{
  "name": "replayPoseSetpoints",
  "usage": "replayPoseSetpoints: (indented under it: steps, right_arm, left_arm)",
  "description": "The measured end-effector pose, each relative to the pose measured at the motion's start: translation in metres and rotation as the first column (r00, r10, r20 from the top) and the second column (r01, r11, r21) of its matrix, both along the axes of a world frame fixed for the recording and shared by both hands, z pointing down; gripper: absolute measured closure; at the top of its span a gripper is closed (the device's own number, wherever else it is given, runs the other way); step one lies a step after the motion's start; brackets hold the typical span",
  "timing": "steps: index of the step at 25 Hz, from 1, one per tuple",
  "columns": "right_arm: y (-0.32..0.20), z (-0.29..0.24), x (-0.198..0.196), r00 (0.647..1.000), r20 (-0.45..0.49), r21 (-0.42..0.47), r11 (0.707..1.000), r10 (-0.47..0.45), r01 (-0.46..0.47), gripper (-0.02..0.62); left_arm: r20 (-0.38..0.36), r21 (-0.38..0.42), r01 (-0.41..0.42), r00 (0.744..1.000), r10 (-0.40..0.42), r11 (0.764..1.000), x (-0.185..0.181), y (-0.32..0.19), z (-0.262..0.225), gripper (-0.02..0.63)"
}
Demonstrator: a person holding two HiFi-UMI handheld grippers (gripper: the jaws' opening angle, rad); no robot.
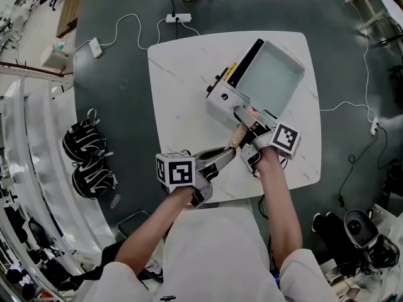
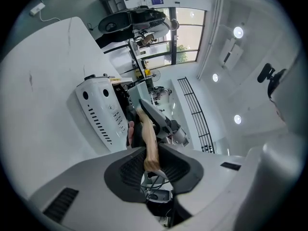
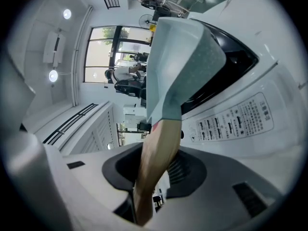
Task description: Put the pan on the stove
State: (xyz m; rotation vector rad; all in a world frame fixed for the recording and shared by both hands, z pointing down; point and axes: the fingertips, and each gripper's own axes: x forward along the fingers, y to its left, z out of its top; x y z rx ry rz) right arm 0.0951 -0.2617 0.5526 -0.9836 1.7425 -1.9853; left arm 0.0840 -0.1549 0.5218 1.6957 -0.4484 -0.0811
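Note:
A pale green square pan [image 1: 272,74] with a wooden handle [image 1: 240,134] sits over the black top of a white portable stove [image 1: 221,97] on the white table [image 1: 179,99]. Both grippers hold the handle. My left gripper [image 1: 230,150] is shut on its near end, and my right gripper [image 1: 247,126] is shut on it closer to the pan. In the left gripper view the handle [image 2: 150,146] runs between the pads toward the stove [image 2: 98,110]. In the right gripper view the pan [image 3: 185,57] rises over the stove [image 3: 240,117]. Whether the pan rests flat I cannot tell.
The stove stands at the table's far right, its control face toward me. On the dark floor lie a power strip [image 1: 174,18] with cables beyond the table and black shoes [image 1: 88,159] to the left. A cable [image 1: 362,106] runs along the right side.

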Motion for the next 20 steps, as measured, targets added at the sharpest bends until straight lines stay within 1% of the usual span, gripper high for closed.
replayPoseSetpoints:
  steps: [5,9,14,17,20]
  right_arm:
    - [-0.016,0.017,-0.002,1.0,0.002,-0.002,1.0,0.016,-0.016,0.472]
    - [-0.025,0.025,-0.002,1.0,0.004,-0.009,1.0,0.022,-0.022,0.472]
    - [-0.031,0.032,-0.004,1.0,-0.01,-0.016,1.0,0.019,-0.019,0.476]
    - [-0.029,0.036,-0.003,1.0,-0.009,-0.015,1.0,0.027,-0.028,0.477]
    - [-0.029,0.038,-0.002,0.999,-0.021,-0.015,0.999,0.042,-0.042,0.468]
  left_arm:
    - [0.017,-0.002,0.011,1.0,-0.011,1.0,-0.007,-0.017,0.017,0.522]
    - [0.017,-0.012,0.013,1.0,-0.013,1.0,-0.008,-0.027,0.025,0.52]
    - [0.015,-0.038,-0.01,1.0,0.01,0.999,-0.008,-0.031,0.037,0.518]
    - [0.0,-0.058,-0.007,1.0,0.007,0.998,-0.008,-0.028,0.041,0.517]
    - [-0.014,-0.037,0.006,1.0,-0.007,0.999,-0.008,-0.028,0.041,0.517]
